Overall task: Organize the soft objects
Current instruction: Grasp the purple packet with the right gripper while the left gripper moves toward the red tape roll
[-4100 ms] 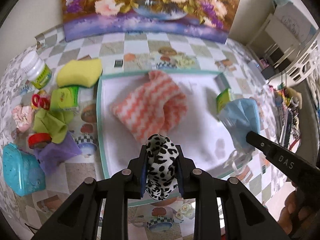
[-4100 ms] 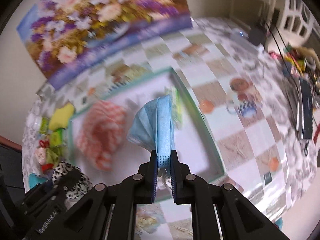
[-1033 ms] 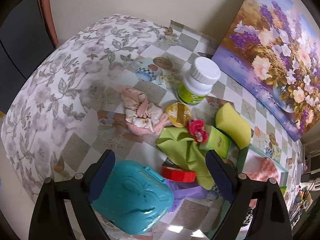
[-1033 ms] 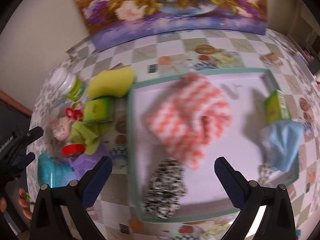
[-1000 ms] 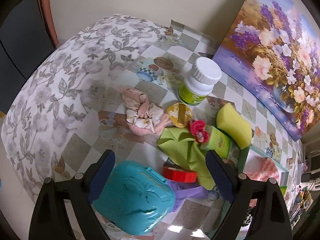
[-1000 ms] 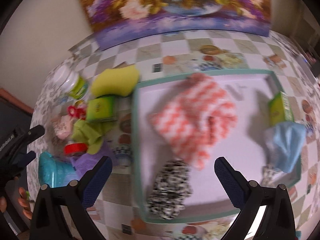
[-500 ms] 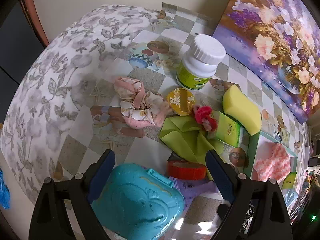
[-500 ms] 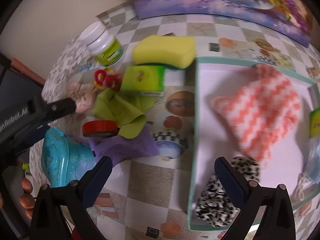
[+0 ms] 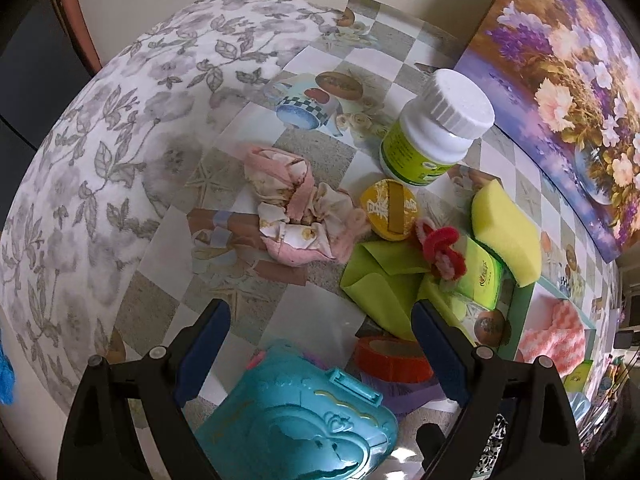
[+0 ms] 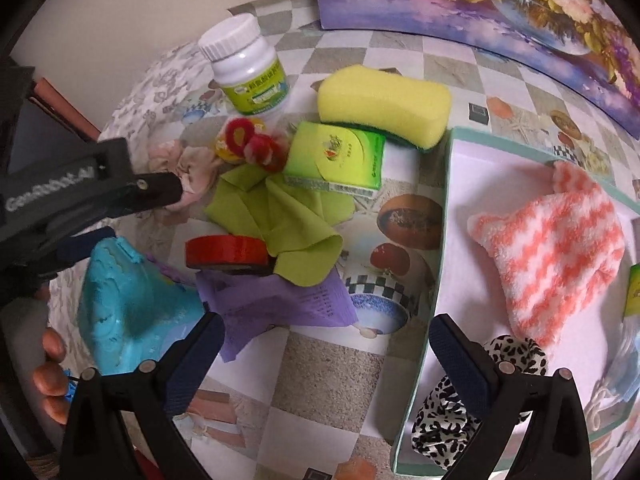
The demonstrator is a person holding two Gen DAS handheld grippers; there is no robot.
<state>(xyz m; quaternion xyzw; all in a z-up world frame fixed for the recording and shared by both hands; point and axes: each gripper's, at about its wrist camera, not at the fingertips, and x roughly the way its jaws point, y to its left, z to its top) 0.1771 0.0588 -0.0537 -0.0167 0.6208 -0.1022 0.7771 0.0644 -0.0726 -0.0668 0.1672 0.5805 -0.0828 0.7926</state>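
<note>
My left gripper (image 9: 318,314) hangs open over the clutter left of the tray. The crumpled pink scrunchie (image 9: 292,220) lies just beyond its fingertips and a lime green cloth (image 9: 380,276) to the right of it. My right gripper (image 10: 326,328) is also open, above the purple cloth (image 10: 288,300) and bare tablecloth beside the tray wall (image 10: 436,260). Inside the tray lie a pink-and-white striped cloth (image 10: 552,240) and a leopard scrunchie (image 10: 452,412). A yellow sponge (image 10: 384,100) and a red fuzzy hair tie (image 10: 252,144) rest outside it.
A teal plastic case (image 9: 304,420) sits under the left gripper, with a red tape roll (image 9: 392,360) beside it. A white-capped bottle (image 9: 436,132), a yellow tin (image 9: 390,208) and a green tissue pack (image 10: 340,156) crowd the pile. A flower painting (image 10: 500,0) leans behind.
Both grippers let go of the leopard scrunchie and blue mask, which lie in the tray. The right gripper swung left from the tray to the clutter; the left sank closer to it.
</note>
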